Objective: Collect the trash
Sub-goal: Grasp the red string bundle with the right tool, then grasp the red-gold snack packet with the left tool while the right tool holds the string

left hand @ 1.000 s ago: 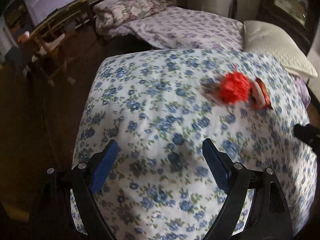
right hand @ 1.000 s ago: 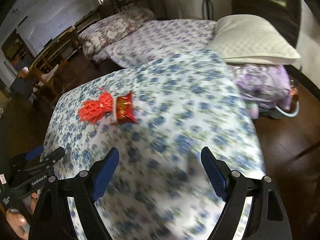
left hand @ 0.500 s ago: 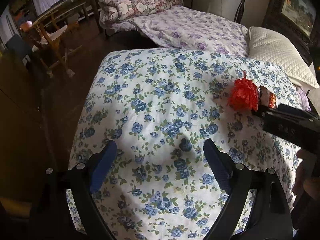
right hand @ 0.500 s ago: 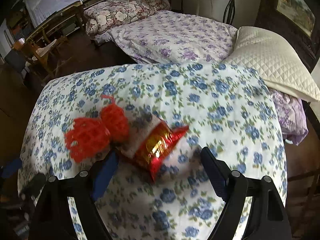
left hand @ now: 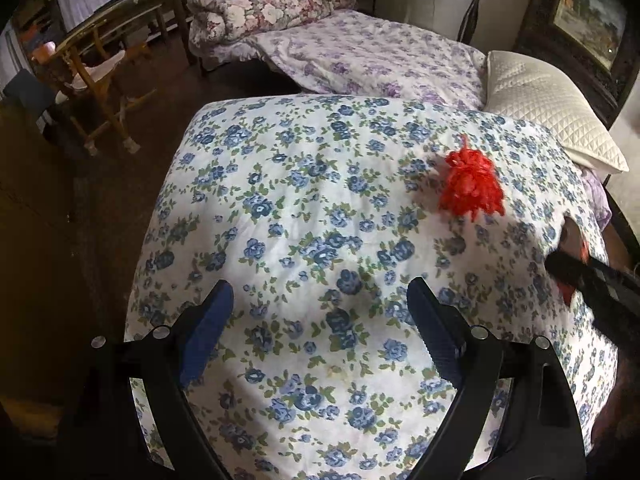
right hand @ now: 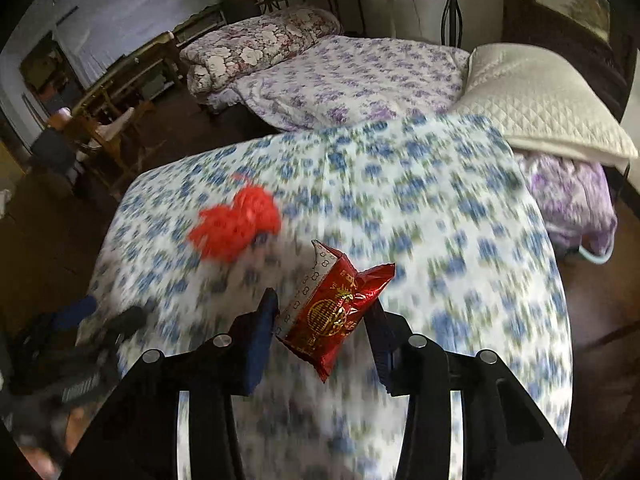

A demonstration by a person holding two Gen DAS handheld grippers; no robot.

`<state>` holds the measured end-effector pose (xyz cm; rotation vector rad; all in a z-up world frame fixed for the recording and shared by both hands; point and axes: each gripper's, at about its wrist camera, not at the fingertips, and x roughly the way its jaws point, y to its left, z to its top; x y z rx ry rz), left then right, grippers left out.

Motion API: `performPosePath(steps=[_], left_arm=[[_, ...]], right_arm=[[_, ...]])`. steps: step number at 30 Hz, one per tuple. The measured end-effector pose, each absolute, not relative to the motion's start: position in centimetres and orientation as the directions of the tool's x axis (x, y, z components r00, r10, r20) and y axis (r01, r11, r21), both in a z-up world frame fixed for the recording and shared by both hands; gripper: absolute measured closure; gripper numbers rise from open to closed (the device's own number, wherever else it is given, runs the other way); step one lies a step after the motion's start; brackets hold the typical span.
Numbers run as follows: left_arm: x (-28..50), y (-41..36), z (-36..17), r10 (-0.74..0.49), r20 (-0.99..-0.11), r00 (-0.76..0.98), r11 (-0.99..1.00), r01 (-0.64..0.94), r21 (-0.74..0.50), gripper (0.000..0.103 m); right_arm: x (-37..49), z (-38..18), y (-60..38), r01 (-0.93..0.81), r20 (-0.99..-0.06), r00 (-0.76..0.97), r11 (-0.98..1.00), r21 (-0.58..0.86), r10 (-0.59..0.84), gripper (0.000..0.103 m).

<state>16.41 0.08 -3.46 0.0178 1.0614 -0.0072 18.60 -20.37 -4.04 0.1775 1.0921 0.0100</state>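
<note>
Between the closing pads of the right claw [right hand: 322,320] sits the red foil wrapper [right hand: 334,308], light, crinkly, slippery; its middle is the best hold. Beyond it lies the soft red net [right hand: 236,222] on the bed [right hand: 460,220]. Left claw [left hand: 320,328] gapes empty.

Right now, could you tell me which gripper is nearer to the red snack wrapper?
Right. The right gripper is closing with the red snack wrapper between its fingers; the left gripper hovers open over bare quilt, well aside.
</note>
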Motion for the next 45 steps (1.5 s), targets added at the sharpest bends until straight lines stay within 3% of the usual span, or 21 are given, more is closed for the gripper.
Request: performPosePath(steps=[6, 10, 12, 14, 19, 26, 28, 29, 37, 45], left_arm=[[16.2, -0.2, -3.4, 0.01, -0.877, 0.48, 1.0, 0.019, 0.021, 0.018], [16.1, 1.0, -3.4, 0.039, -0.883, 0.468, 0.999, -0.013, 0.037, 0.018], [15.9, 2.3, -3.4, 0.057, -0.885, 0.462, 0.998, -0.039, 0.044, 0.018], [15.9, 3.6, -3.6, 0.063, -0.891, 0.45, 0.997, -0.074, 0.033, 0.018], [15.8, 4.2, -4.0, 0.047, -0.9, 0.433, 0.997, -0.075, 0.016, 0.018], [15.9, 2.5, -4.3, 0.047, -0.903, 0.427, 0.999, -0.029, 0.039, 0.018], [15.9, 2.2, -4.4, 0.046, -0.904, 0.424, 0.999, -0.02, 0.041, 0.018], [15.9, 2.1, -4.5, 0.045, -0.905, 0.423, 0.999, -0.014, 0.043, 0.018], [14.9, 0.6, -3.4, -0.014, -0.895, 0.445, 0.999, 0.038, 0.003, 0.017], [12.6, -4.9, -2.6, -0.146, -0.877, 0.458, 0.977, 0.208, -0.054, 0.014]], right_arm=[[15.7, -4.5, -19.0, 0.019, -0.903, 0.379, 0.974, 0.227, 0.203, 0.059], [15.7, -4.8, -16.7, -0.056, -0.895, 0.298, 0.942, 0.331, 0.332, 0.053], [16.1, -3.9, -16.0, -0.07, -0.887, 0.351, 0.953, 0.294, 0.3, 0.038], [17.5, -3.0, -16.0, -0.049, -0.879, 0.417, 0.972, 0.231, 0.23, 0.031], [22.5, -2.6, -15.5, 0.016, -0.873, 0.468, 0.987, 0.162, 0.136, 0.031], [27.1, -5.3, -13.8, 0.039, -0.91, 0.412, 0.997, 0.067, 0.045, 0.031], [27.2, -6.0, -13.8, 0.038, -0.913, 0.406, 0.997, 0.061, 0.04, 0.058], [27.1, -6.1, -14.0, 0.042, -0.915, 0.399, 0.996, 0.075, 0.052, 0.083], [17.6, -1.3, -19.8, 0.081, -0.85, 0.515, 0.981, 0.179, 0.113, 0.082], [7.8, -2.1, -21.8, 0.101, -0.867, 0.485, 0.978, 0.185, 0.114, 0.079]])
